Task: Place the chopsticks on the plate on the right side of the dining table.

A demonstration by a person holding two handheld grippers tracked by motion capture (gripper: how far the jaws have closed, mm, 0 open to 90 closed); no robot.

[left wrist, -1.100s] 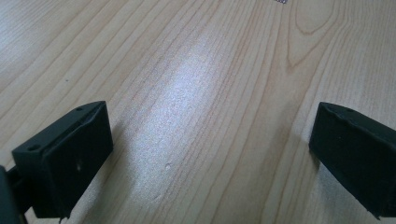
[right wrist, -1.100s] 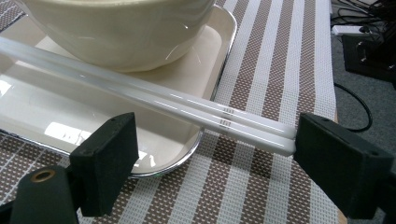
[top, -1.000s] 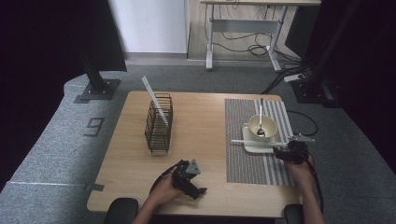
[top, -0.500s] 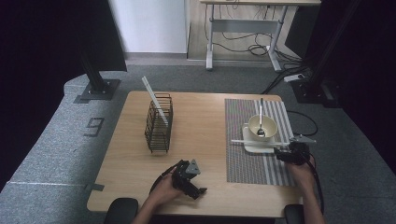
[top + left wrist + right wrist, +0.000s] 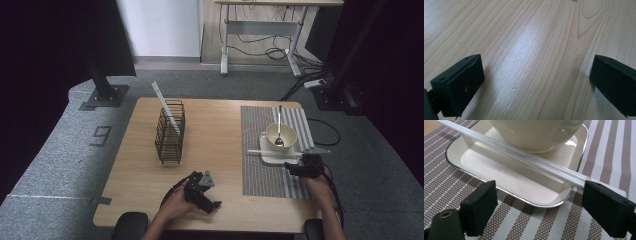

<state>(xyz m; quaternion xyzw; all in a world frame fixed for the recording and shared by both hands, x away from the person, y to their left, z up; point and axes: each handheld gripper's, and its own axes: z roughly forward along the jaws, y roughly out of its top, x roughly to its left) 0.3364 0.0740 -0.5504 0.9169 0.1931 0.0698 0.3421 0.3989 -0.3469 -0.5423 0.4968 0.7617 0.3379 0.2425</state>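
While the right tool (image 5: 537, 207) gapes beside the white chopsticks (image 5: 524, 155) propped across the square saucer (image 5: 474, 163), they look light, stiff, glossy and probably slippery; pinch near the overhanging end. Left tool (image 5: 536, 82) rests spread on the bench (image 5: 215, 135).

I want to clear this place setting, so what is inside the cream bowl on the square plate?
A spoon stands in the bowl, its handle sticking out over the far rim. The spoon's head covers the bowl's bottom, so any food there cannot be told.
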